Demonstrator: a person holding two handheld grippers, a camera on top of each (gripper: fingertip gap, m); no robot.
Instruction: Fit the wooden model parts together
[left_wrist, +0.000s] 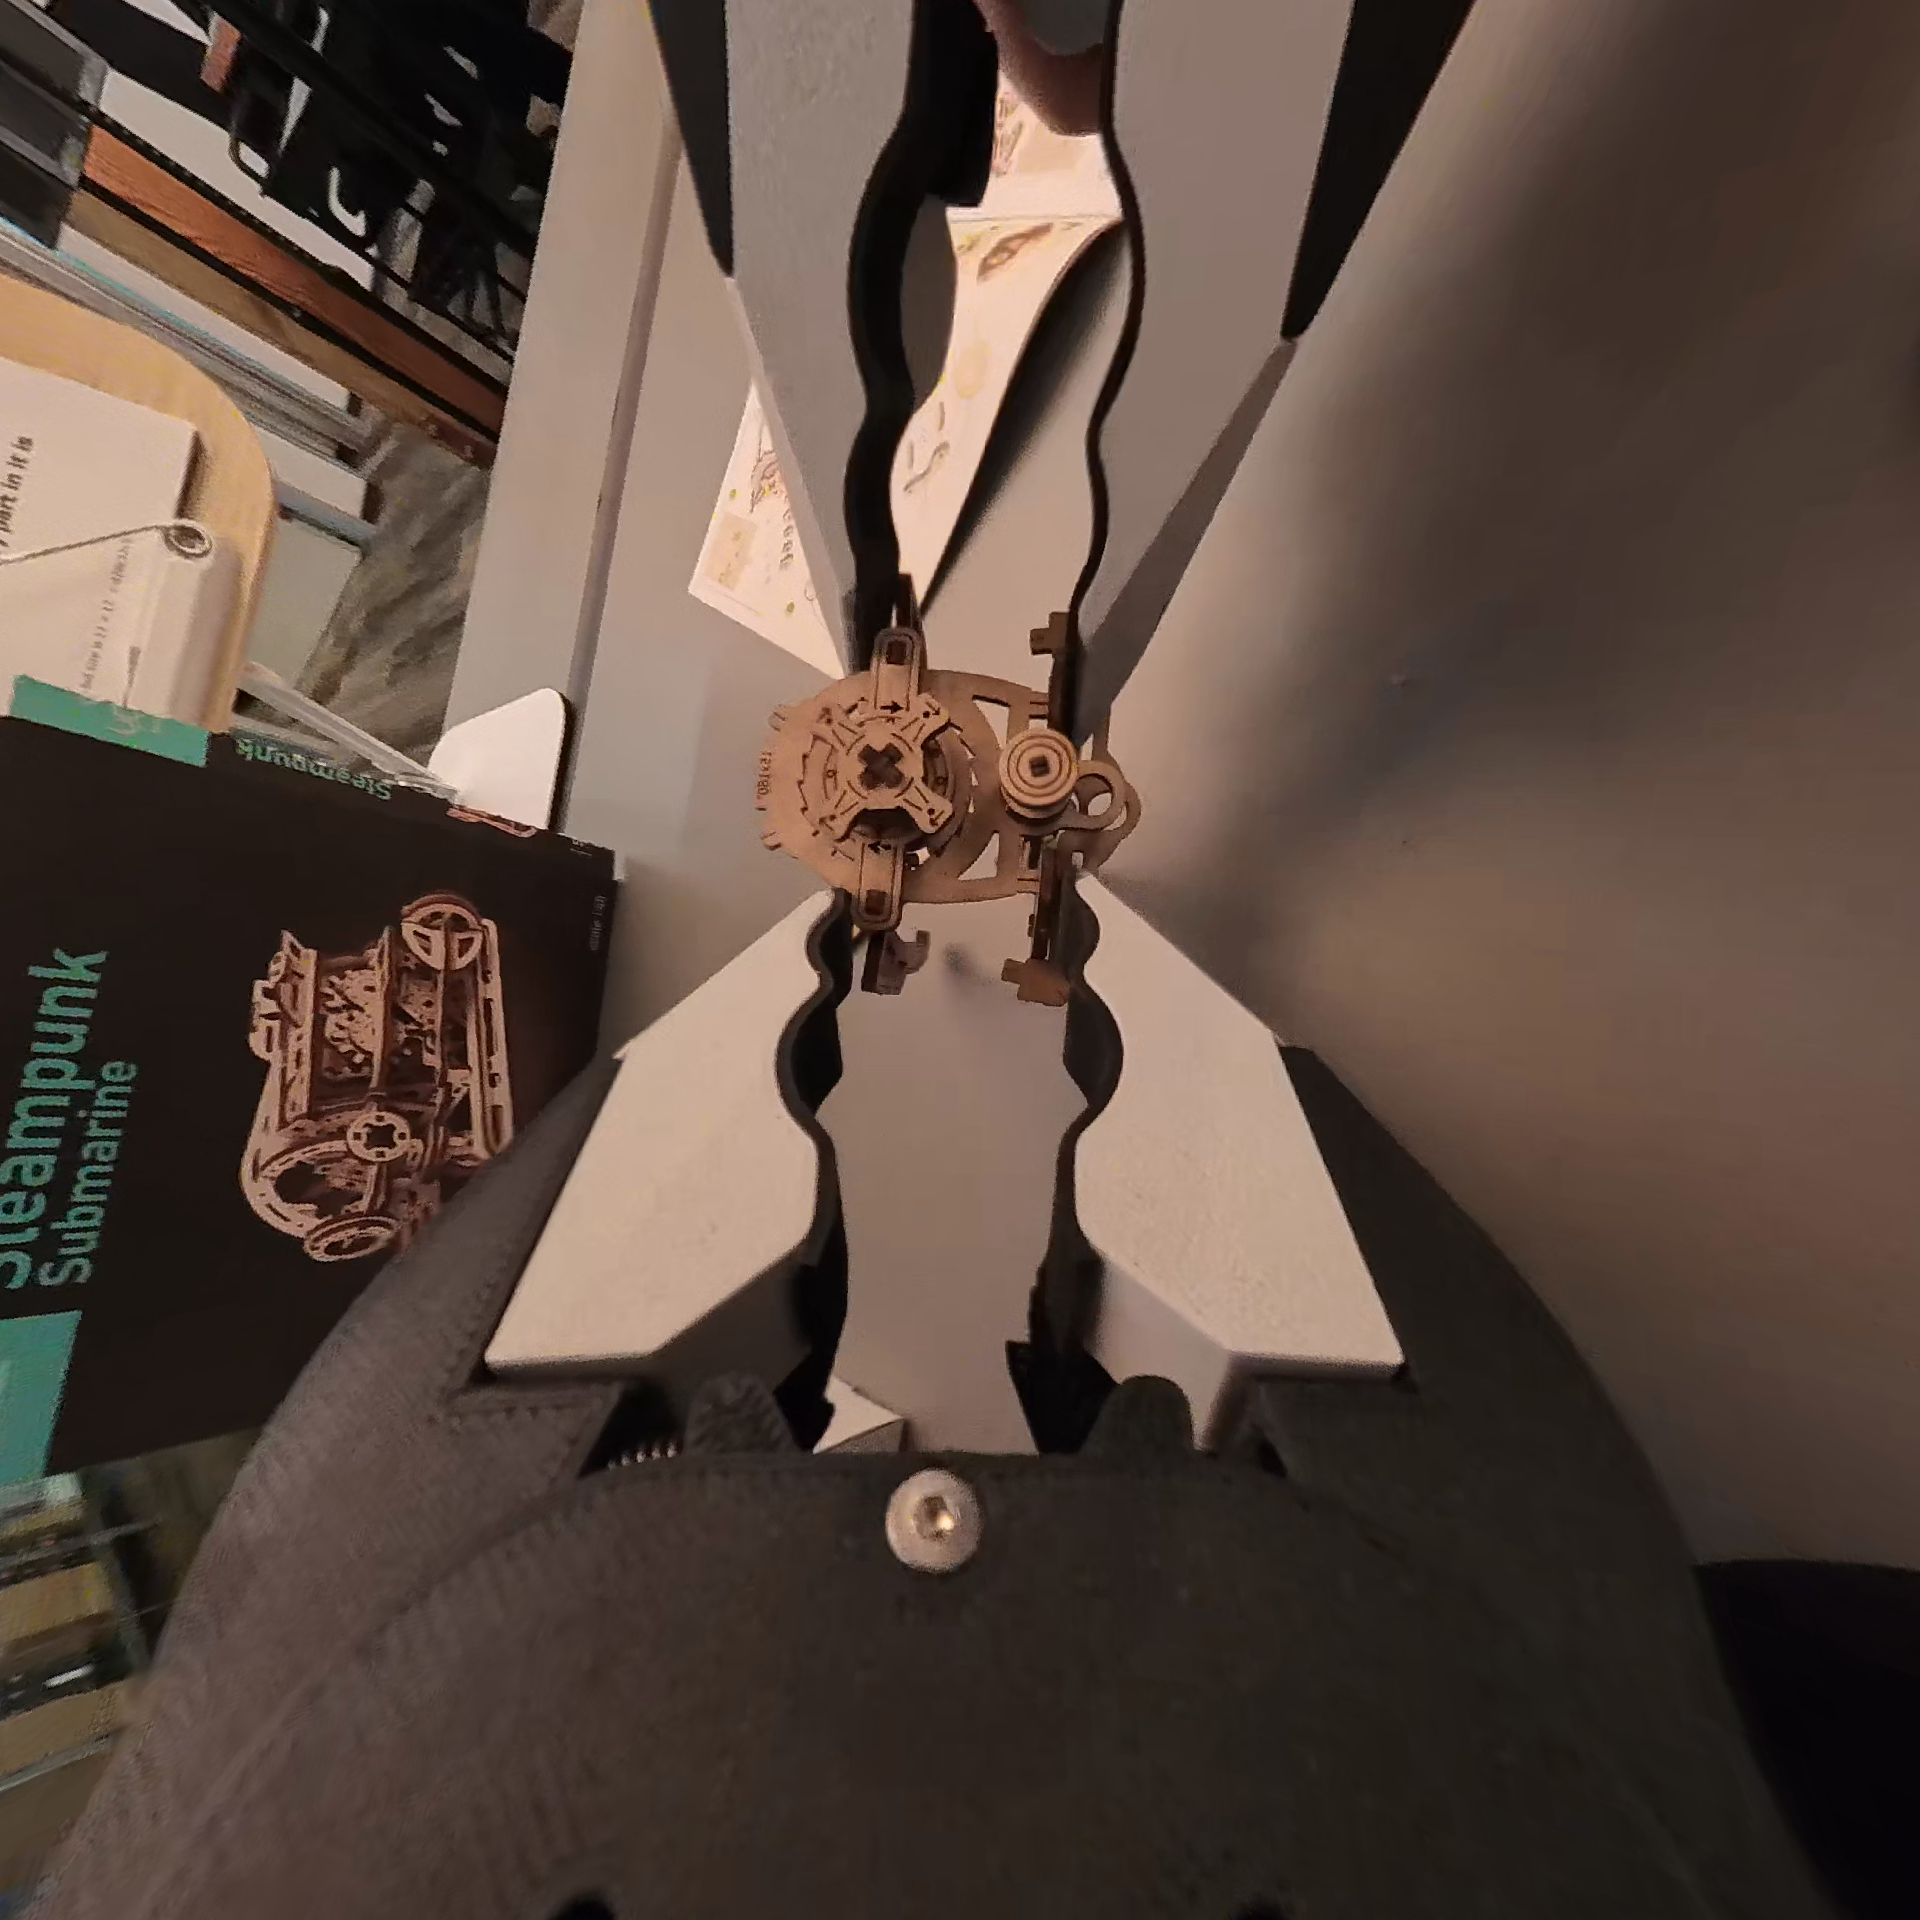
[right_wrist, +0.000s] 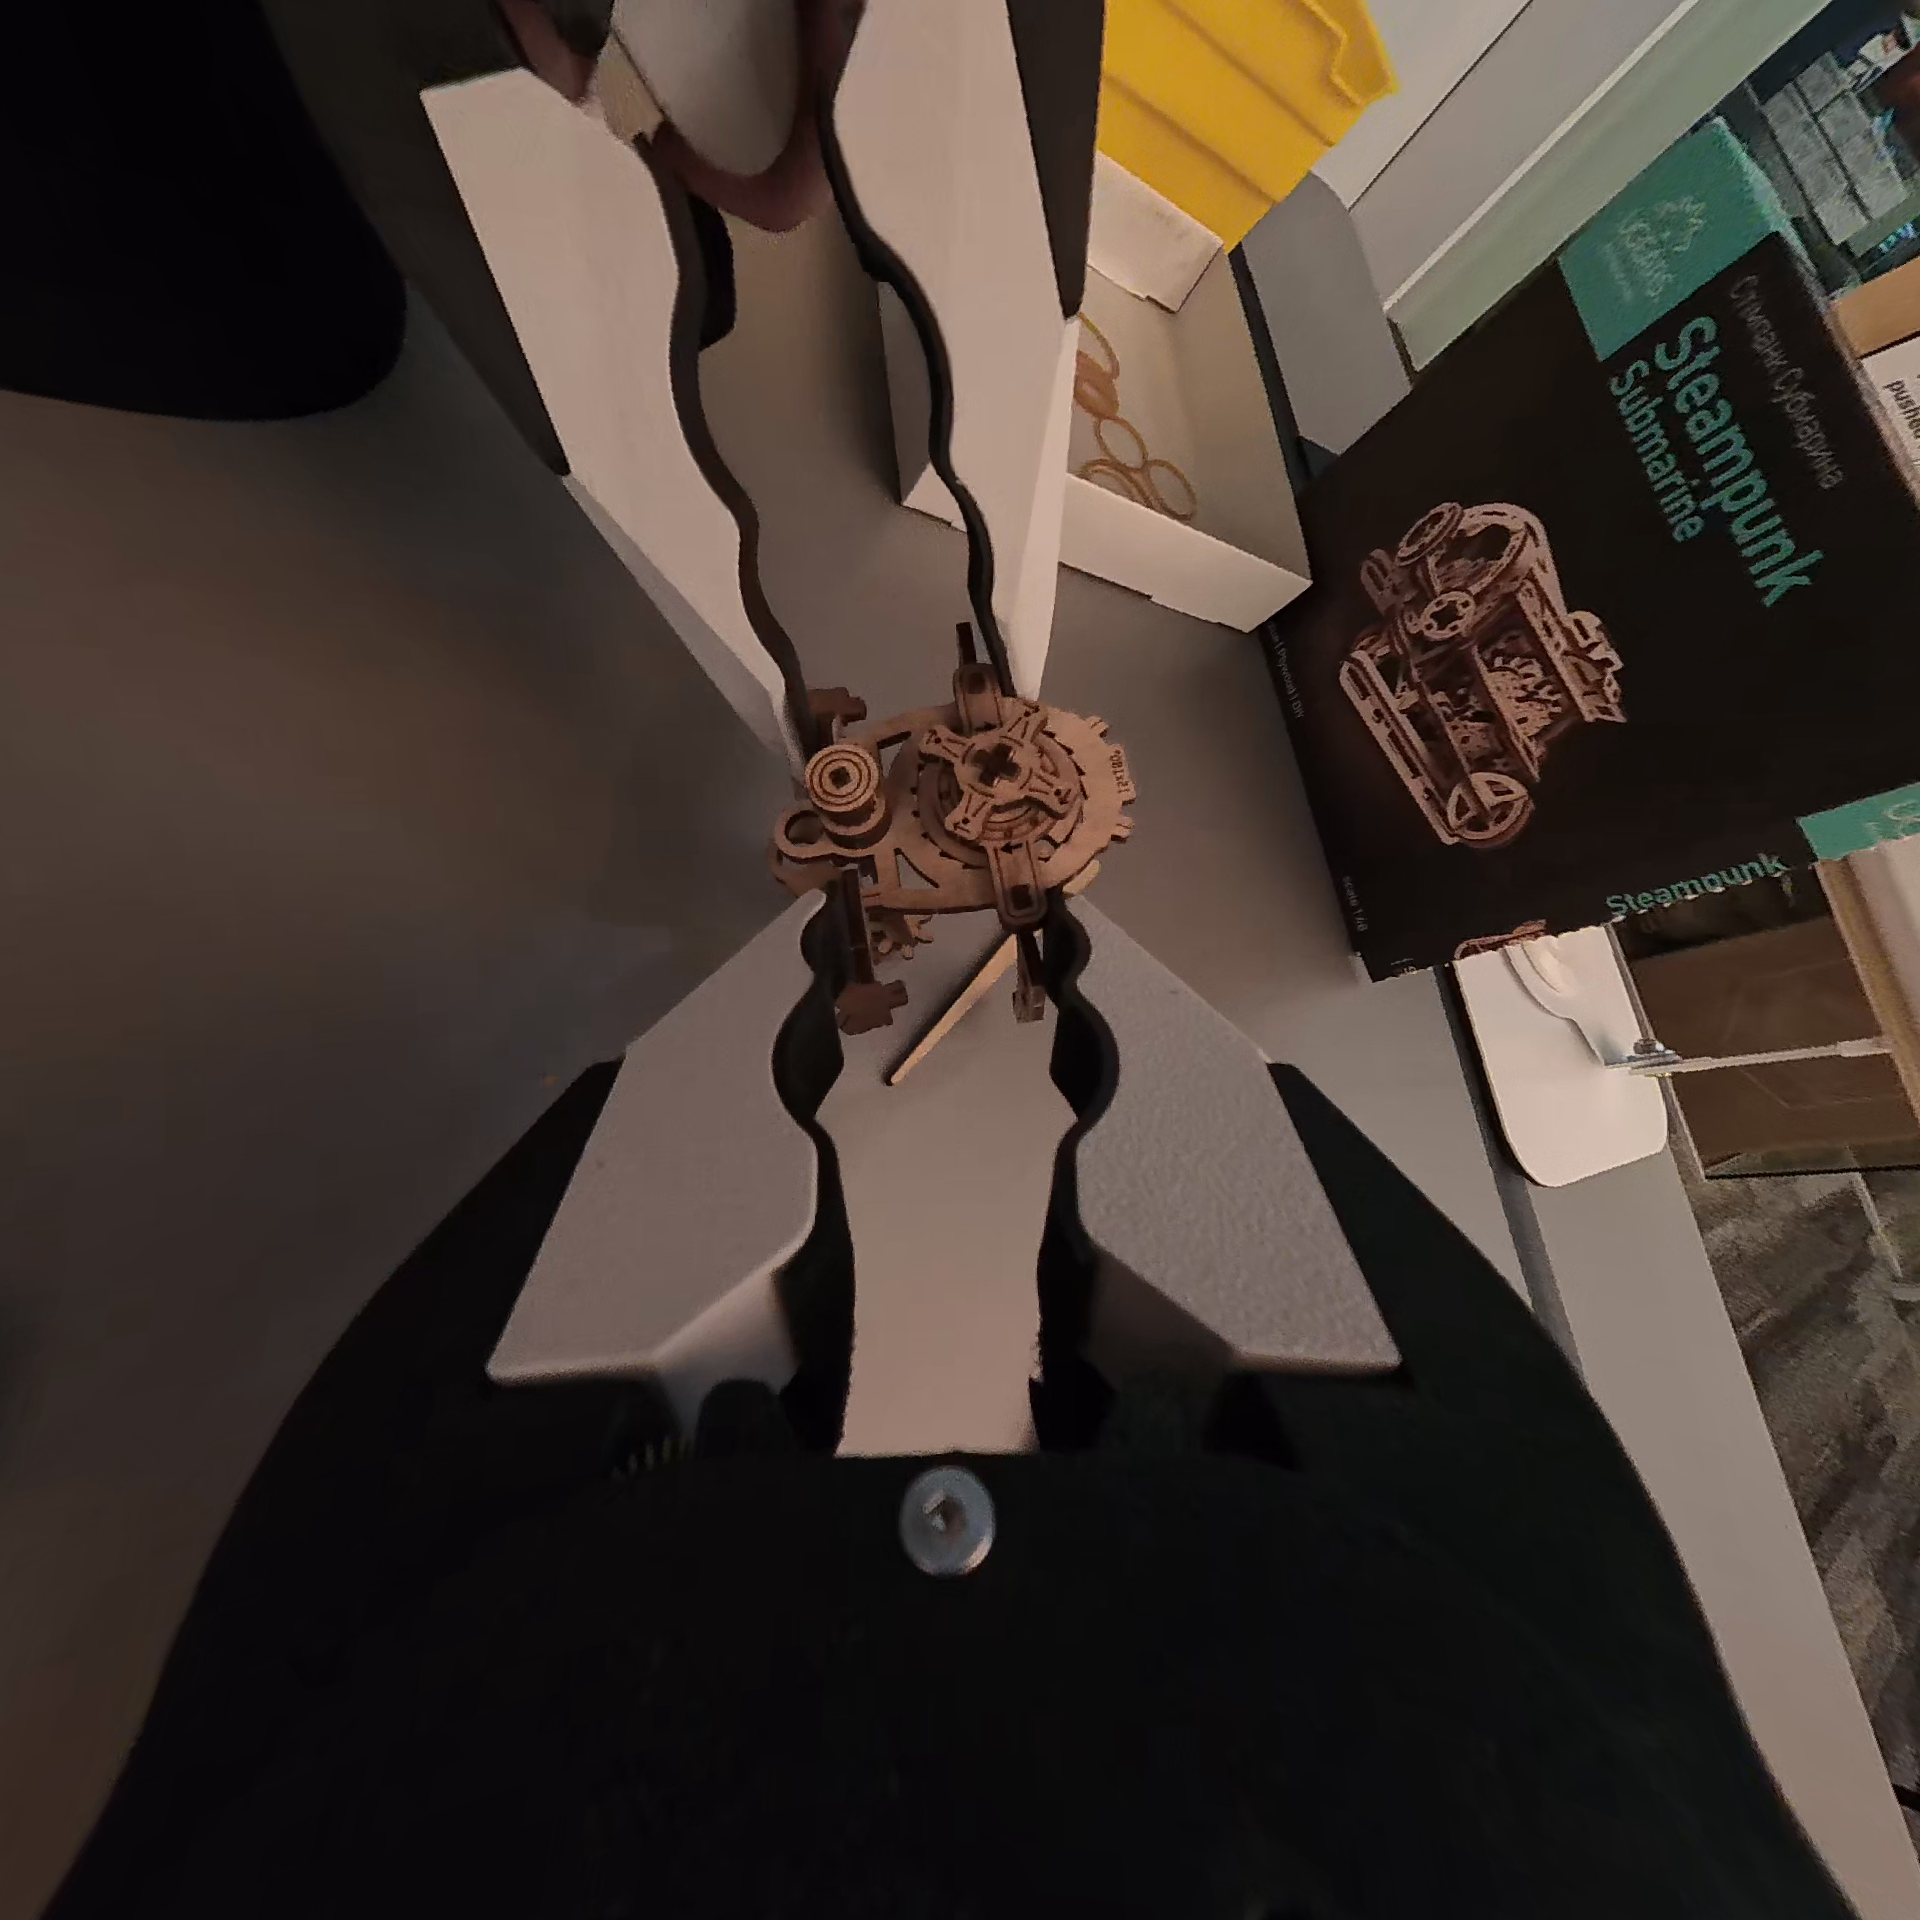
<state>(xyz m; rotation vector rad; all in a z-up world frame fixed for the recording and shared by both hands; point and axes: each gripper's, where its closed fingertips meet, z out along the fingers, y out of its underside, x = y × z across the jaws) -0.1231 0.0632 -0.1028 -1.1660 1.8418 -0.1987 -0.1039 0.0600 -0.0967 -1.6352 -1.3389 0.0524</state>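
A small wooden gear assembly (left_wrist: 914, 800) with a toothed wheel, a cross-shaped hub and a small round spool hangs above the grey table. My left gripper (left_wrist: 956, 925) clamps its near legs from below in the left wrist view. My right gripper (left_wrist: 971, 644) comes in from the top and clamps the far side. In the right wrist view the same assembly (right_wrist: 956, 810) sits between my right gripper (right_wrist: 940, 925) and the left gripper (right_wrist: 904, 686) opposite. A thin wooden stick (right_wrist: 951, 1013) shows just under the assembly; I cannot tell whether it is attached.
A black kit box (left_wrist: 260, 1039) stands at the table's side and also shows in the right wrist view (right_wrist: 1610, 623). An open white box (right_wrist: 1174, 540) with tan rings, a yellow bin (right_wrist: 1226, 94) and a printed instruction sheet (left_wrist: 758, 520) lie beyond. My two grippers' fingertips are within a few centimetres of each other.
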